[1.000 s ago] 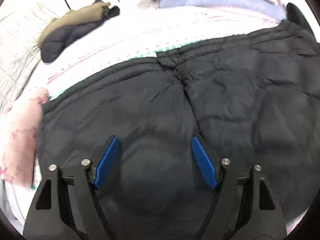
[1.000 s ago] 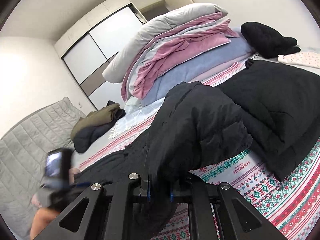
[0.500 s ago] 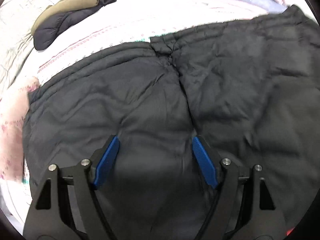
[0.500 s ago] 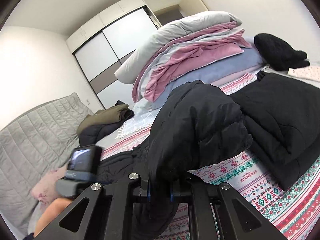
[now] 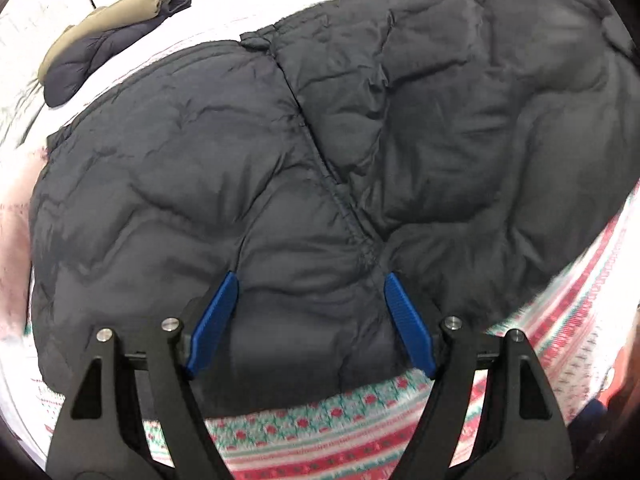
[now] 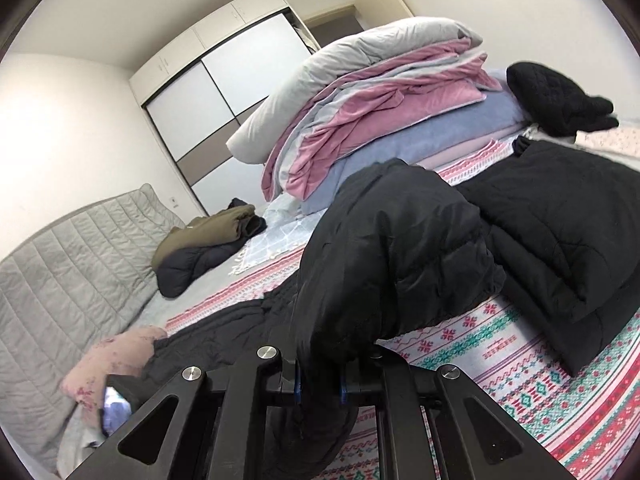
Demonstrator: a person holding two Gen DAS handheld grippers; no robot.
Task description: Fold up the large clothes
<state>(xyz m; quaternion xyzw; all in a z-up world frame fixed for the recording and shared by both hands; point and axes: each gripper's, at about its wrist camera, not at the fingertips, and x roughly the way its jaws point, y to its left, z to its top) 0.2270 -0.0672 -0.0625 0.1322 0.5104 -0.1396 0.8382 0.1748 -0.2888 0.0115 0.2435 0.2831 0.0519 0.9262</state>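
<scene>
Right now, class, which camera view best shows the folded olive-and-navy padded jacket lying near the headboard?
The right wrist view: the folded olive-and-navy padded jacket sits whole and sharp. The left wrist view shows it small and stretched at the frame's upper-left edge.

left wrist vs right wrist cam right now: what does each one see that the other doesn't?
Left wrist only: the open left gripper over the black jacket, which lies spread flat, its center seam visible.
Right wrist only: the right gripper shut on a lifted jacket fold, the wardrobe, the headboard, the black hat.
Both: the jacket, the patterned blanket, the olive and navy coats, the bedding pile.
</scene>
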